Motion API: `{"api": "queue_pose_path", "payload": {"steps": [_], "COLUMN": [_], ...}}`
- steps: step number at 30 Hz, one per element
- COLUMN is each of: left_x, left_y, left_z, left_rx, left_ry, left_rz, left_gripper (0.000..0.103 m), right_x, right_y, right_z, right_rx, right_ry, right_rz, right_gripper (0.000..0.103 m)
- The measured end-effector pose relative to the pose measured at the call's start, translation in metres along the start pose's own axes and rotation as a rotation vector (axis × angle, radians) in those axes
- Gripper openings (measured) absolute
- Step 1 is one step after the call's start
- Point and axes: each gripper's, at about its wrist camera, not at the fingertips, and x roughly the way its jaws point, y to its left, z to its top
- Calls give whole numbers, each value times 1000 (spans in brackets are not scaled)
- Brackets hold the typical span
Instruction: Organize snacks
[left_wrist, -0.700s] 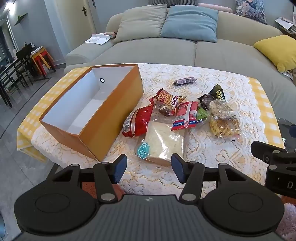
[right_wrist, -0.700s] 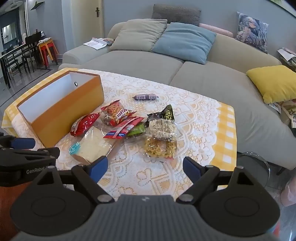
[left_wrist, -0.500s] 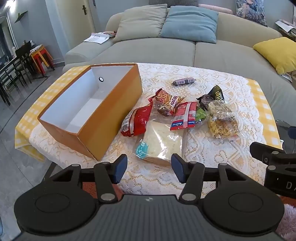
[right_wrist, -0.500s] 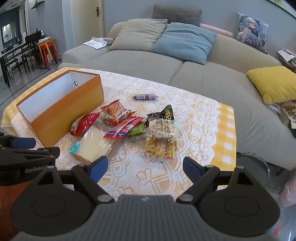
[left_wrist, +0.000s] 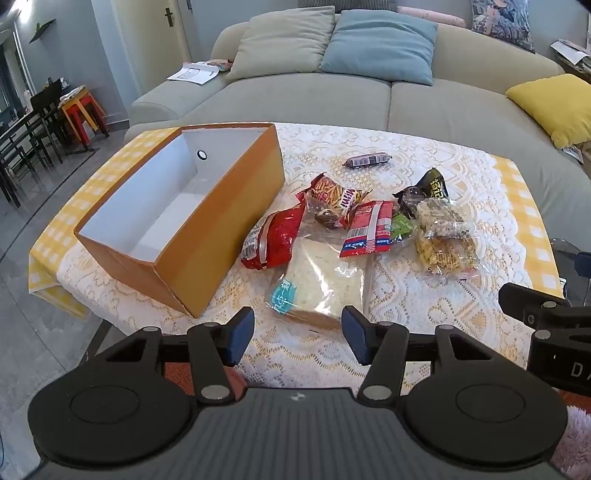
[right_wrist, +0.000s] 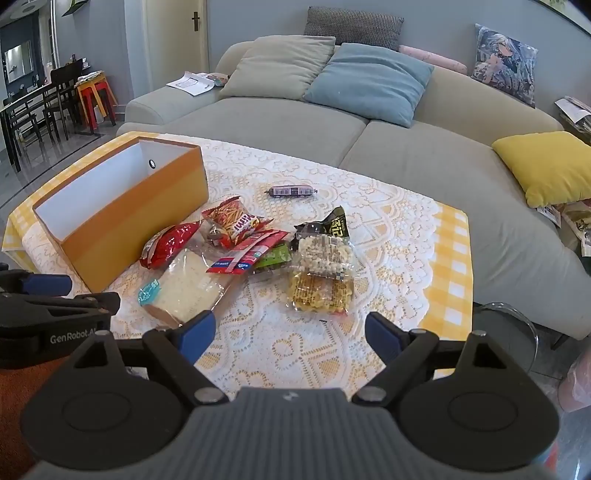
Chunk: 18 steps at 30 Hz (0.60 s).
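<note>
An open orange box (left_wrist: 221, 225) (right_wrist: 122, 218) with a white inside stands empty on the left of the lace-covered table (left_wrist: 424, 325). Right of it lies a heap of snacks: a red bag (left_wrist: 271, 238), a clear sandwich pack (left_wrist: 321, 280) (right_wrist: 183, 288), a striped red packet (left_wrist: 369, 229), a fries packet (right_wrist: 234, 219), a clear noodle-snack pack (left_wrist: 443, 240) (right_wrist: 321, 273). A dark sausage stick (left_wrist: 367, 160) (right_wrist: 291, 191) lies apart, farther back. My left gripper (left_wrist: 297, 334) hovers open just short of the sandwich pack. My right gripper (right_wrist: 290, 334) stands wide open over bare lace.
A grey sofa (right_wrist: 280, 122) with beige, blue and yellow cushions runs behind the table. Dark dining chairs (left_wrist: 26, 129) and a red-and-yellow stool (right_wrist: 94, 96) stand far left. A glass side table (right_wrist: 506, 325) sits low at the right. The lace between sausage and box lies bare.
The left view has shifted slightly toward the table, so box and snacks sit a little lower and nearer. The right view and all snacks are unchanged.
</note>
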Motion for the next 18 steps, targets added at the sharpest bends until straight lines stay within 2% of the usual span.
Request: {"api": "queue_pose_path", "payload": {"steps": [18], "left_x": [2], "left_y": [0], "left_z": [-2], "left_rx": [-2], "left_ry": [6], "left_rz": [-3], "left_gripper": [65], "right_x": [4], "right_y": [-1], "right_z": [-3], "right_rx": [6], "right_ry": [16], "right_rz": [1], "right_gripper": [86]}}
